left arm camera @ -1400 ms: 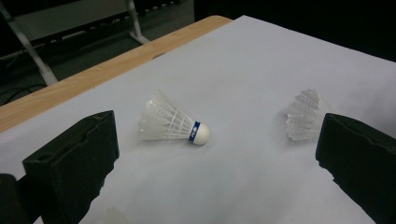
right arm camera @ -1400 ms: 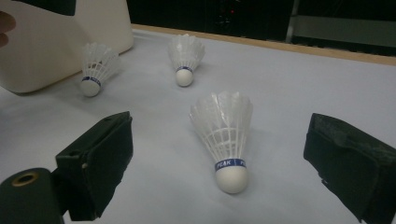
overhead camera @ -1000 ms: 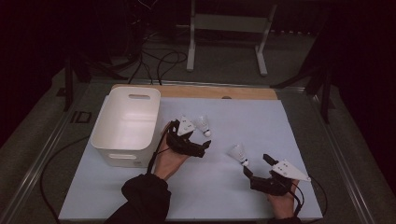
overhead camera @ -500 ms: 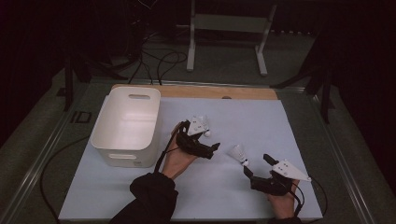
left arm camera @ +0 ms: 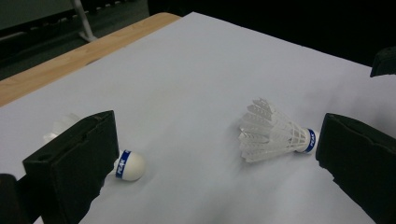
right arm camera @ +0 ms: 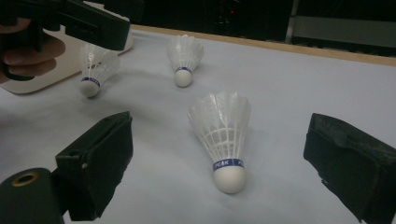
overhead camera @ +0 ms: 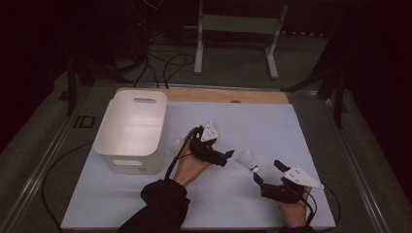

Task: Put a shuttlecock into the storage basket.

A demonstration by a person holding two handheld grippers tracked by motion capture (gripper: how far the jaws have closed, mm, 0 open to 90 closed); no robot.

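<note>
1. The left gripper [overhead camera: 221,158] has its fingers [left arm camera: 74,163] spread wide and holding nothing, as the left gripper view shows.
2. In that view one shuttlecock [left arm camera: 275,135] lies on its side between the fingers, its cork tip just beside the right-hand finger — I cannot tell whether they touch.
3. A second shuttlecock [left arm camera: 123,164] lies partly behind the left-hand finger, only its cork and some feathers in sight.
4. The right gripper [overhead camera: 266,174] also has its fingers [right arm camera: 100,161] wide apart and empty.
5. In the right gripper view the nearest shuttlecock [right arm camera: 223,135] lies between those fingers, cork toward the camera, touching neither.
6. Two more shuttlecocks [right arm camera: 184,58] lie beyond it on the white worktop [overhead camera: 272,126].
7. In the high view the shuttlecock [overhead camera: 246,159] sits to the right of the white bin [overhead camera: 133,131] — well apart from it, between the two grippers.
8. The left hand [overhead camera: 192,165] lies just right of the bin.
</note>
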